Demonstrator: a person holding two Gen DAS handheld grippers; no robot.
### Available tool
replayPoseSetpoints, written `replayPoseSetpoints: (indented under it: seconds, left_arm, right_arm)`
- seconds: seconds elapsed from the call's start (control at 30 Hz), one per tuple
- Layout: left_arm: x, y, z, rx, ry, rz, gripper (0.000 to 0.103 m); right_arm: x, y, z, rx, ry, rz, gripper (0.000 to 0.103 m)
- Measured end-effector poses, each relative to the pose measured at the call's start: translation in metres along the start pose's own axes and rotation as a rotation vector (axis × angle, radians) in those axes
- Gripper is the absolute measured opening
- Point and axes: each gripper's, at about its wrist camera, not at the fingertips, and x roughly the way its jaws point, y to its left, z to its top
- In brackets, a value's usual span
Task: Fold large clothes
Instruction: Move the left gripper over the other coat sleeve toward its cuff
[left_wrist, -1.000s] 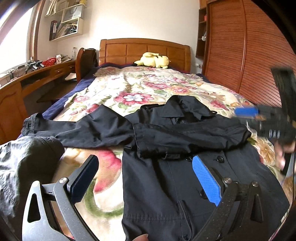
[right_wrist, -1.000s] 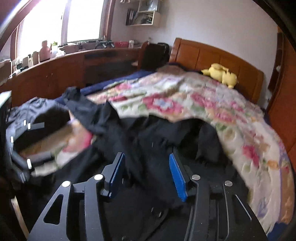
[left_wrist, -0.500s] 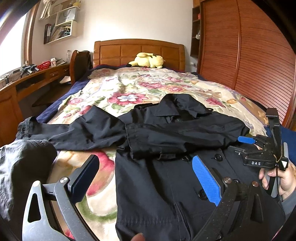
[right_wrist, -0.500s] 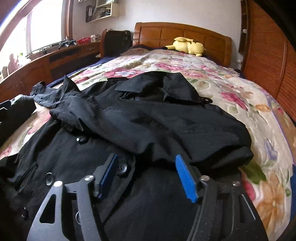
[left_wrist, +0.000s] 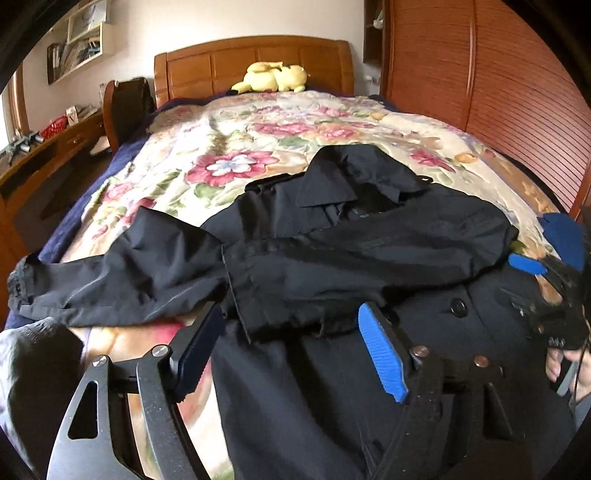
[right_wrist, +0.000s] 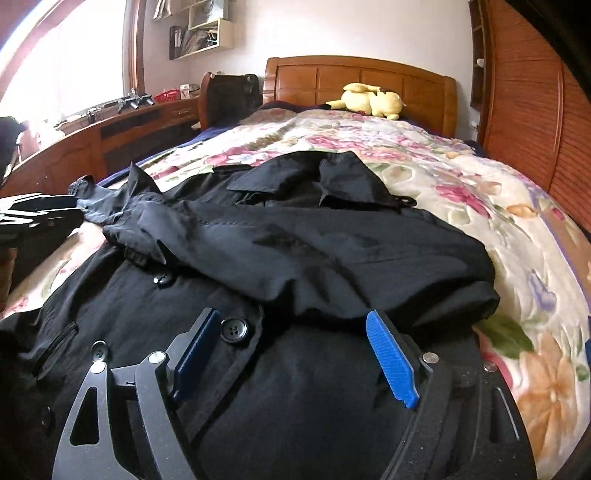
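Note:
A black coat lies face up on the flowered bed cover, collar toward the headboard. Its right sleeve is folded across the chest. Its left sleeve stretches out to the bed's left edge. My left gripper is open and empty, low over the coat's left side by the folded cuff. My right gripper is open and empty over the coat's buttoned front; it also shows at the right edge of the left wrist view.
A yellow plush toy lies by the wooden headboard. A wooden desk and chair stand left of the bed, a slatted wardrobe on the right. Grey cloth sits at the near left.
Both grippers have moved forward and lower over the coat. The right gripper has swung round to face the headboard. Both stay open and empty.

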Motion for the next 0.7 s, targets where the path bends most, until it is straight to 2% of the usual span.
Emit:
replayPoseSetpoints:
  seconds: [0.1,0.23,0.4,0.5,0.53,0.6,0.7]
  left_arm:
    - [0.018,0.004,0.006,-0.020,0.033,0.022,0.075]
    - [0.048,0.007,0.006,-0.004,0.096,0.093,0.075]
    - [0.072,0.019,0.004,-0.036,0.153,0.115,0.075]
    - [0.080,0.024,0.001,-0.064,0.163,0.097,0.075]
    - [0.080,0.023,0.001,-0.064,0.163,0.088,0.073]
    - [0.081,0.020,0.000,-0.054,0.166,0.072,0.057]
    - [0.080,0.016,0.000,-0.031,0.171,0.064,0.041]
  right_arm:
    - [0.001,0.001,-0.001,-0.016,-0.007,-0.002,0.082]
    - [-0.002,0.003,-0.001,-0.033,-0.018,0.004,0.082]
    - [-0.002,-0.001,0.002,-0.016,-0.026,0.022,0.082]
    - [0.000,-0.006,0.004,-0.008,-0.032,0.022,0.082]
    - [0.001,-0.007,0.004,-0.004,-0.035,0.020,0.082]
    - [0.001,-0.009,0.005,0.005,-0.038,0.020,0.082]
    - [0.003,-0.010,0.006,0.010,-0.040,0.016,0.082]
